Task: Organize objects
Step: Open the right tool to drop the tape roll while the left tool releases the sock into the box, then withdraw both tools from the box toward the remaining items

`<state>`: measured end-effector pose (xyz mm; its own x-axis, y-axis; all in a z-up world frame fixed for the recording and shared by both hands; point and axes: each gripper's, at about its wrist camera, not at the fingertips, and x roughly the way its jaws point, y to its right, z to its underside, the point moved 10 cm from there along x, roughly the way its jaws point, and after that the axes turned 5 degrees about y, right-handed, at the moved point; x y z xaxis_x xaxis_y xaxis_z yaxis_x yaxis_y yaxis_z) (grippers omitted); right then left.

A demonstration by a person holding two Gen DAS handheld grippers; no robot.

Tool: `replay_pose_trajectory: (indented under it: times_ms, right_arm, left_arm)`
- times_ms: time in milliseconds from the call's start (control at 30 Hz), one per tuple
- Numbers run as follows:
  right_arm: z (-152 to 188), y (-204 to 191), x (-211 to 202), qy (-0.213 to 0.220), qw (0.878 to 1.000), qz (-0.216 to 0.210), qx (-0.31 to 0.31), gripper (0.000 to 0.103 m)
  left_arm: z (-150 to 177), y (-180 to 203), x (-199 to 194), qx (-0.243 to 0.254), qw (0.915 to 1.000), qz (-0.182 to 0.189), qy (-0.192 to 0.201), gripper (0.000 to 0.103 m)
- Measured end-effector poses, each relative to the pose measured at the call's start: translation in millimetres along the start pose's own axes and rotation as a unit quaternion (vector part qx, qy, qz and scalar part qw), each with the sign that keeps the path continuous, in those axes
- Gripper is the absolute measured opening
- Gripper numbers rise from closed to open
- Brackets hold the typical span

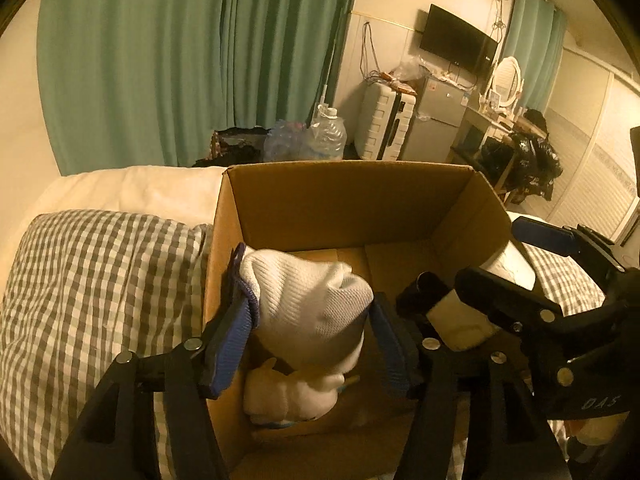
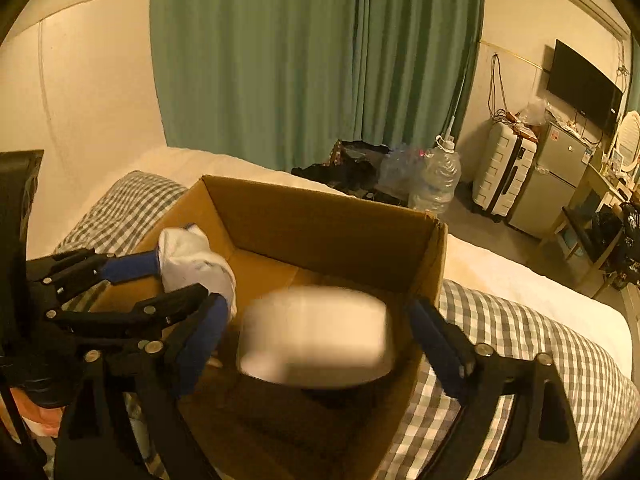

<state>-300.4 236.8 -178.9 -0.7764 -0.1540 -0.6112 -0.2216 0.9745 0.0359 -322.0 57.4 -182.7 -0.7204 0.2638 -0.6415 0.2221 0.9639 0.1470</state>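
Note:
An open cardboard box (image 1: pixel 352 196) stands on the bed; it also shows in the right wrist view (image 2: pixel 328 220). My left gripper (image 1: pixel 308 316) is shut on a white sock (image 1: pixel 312 296) and holds it over the box's left side; the sock also shows in the right wrist view (image 2: pixel 192 260). Another white bundle (image 1: pixel 292 396) lies on the box floor beneath it. My right gripper (image 2: pixel 316 332) is open over the box. A white object (image 2: pixel 316 336), blurred by motion, is between its fingers, apart from both pads. The right gripper shows in the left wrist view (image 1: pixel 472 280).
A grey checked bedcover (image 1: pixel 92 300) and white sheet (image 1: pixel 132 188) surround the box. Beyond the bed are green curtains (image 1: pixel 192 56), water bottles (image 1: pixel 328 132), a white suitcase (image 1: pixel 384 124), a small fridge (image 1: pixel 436 124), a wall TV (image 1: pixel 456 40) and a dressing table (image 1: pixel 500 116).

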Motion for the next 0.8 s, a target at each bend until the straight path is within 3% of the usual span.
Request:
replay_pose_trajectory:
  times_ms: [133, 233, 800]
  right_arm:
    - [-6, 6, -14, 0.011, 1.0, 0.01, 0.011, 0.096]
    - [-12, 9, -27, 0.019, 1.0, 0.012, 0.022, 0.096]
    - [-46, 2, -134, 0.074, 0.996, 0.036, 0.035, 0.1]
  left_arm:
    - [-10, -1, -20, 0.004, 0.9996, -0.013, 0.025, 0.084]
    - [-21, -3, -38, 0.001, 0.9987, -0.02, 0.048, 0.092]
    - [-53, -7, -170, -0.003, 0.9915, -0.041, 0.124, 0.1]
